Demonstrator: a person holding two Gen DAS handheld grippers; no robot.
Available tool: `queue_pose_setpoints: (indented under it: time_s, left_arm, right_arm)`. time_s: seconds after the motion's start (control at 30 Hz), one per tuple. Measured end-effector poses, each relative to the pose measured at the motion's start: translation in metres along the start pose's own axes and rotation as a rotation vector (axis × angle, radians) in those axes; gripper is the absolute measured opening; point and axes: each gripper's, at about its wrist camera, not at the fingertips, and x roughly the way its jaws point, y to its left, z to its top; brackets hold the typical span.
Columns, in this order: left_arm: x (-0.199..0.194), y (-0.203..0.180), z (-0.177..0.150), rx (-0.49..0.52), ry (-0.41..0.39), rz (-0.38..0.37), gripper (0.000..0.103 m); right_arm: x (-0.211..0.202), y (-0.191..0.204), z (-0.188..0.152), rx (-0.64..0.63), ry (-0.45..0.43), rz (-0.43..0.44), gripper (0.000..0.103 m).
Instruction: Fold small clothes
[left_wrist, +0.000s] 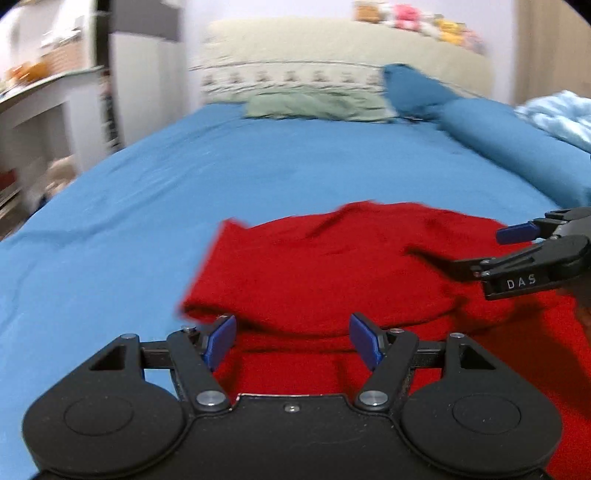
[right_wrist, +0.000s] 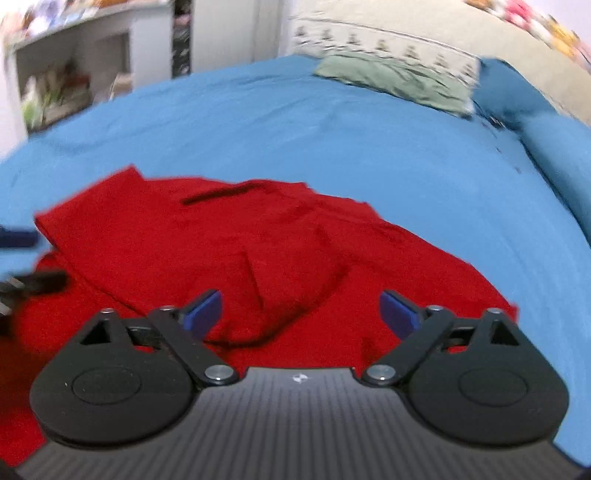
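A red garment (left_wrist: 325, 266) lies on the blue bedsheet (left_wrist: 184, 177), with an upper part folded over a lower layer. It also shows in the right wrist view (right_wrist: 207, 243). My left gripper (left_wrist: 293, 341) is open and empty, hovering over the near left edge of the fold. My right gripper (right_wrist: 301, 314) is open and empty above the garment's near right part. It shows from the side at the right of the left wrist view (left_wrist: 480, 251), jaws apart. The left gripper's fingertips (right_wrist: 18, 238) show at the left edge of the right wrist view.
Pillows lie at the head of the bed: a green one (left_wrist: 317, 105), a patterned one (left_wrist: 288, 77), a blue one (left_wrist: 417, 90). A blue bolster (left_wrist: 517, 147) and light blue blanket (left_wrist: 557, 114) lie at right. Shelves (right_wrist: 74, 74) stand left of the bed.
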Motion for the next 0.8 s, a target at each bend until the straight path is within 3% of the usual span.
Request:
queue_pose_setpoints:
  time_s: [0.13, 0.17, 0.23, 0.47, 0.73, 0.8]
  left_arm:
    - [0.012, 0.022, -0.004, -0.056, 0.020, 0.048, 0.072]
    - [0.013, 0.024, -0.005, -0.064, 0.022, 0.049, 0.072]
    - [0.018, 0.027, -0.004, -0.076, 0.023, 0.054, 0.072]
    - [0.021, 0.034, -0.010, -0.103, 0.031, 0.052, 0.070]
    - [0.022, 0.040, -0.009, -0.108, 0.021, 0.054, 0.070]
    - [0.023, 0.040, -0.008, -0.112, 0.019, 0.052, 0.068]
  right_arm:
    - [0.032, 0.023, 0.002, -0.117, 0.021, -0.034, 0.069]
    - [0.038, 0.022, 0.002, -0.121, 0.021, -0.037, 0.048]
    - [0.040, 0.015, 0.000, -0.086, 0.026, -0.065, 0.028]
    - [0.006, -0.026, -0.035, 0.210, 0.000, -0.090, 0.032]
    - [0.012, -0.040, -0.037, 0.307, 0.004, -0.058, 0.043]
    - [0.013, -0.043, -0.035, 0.308, 0.005, -0.052, 0.040]
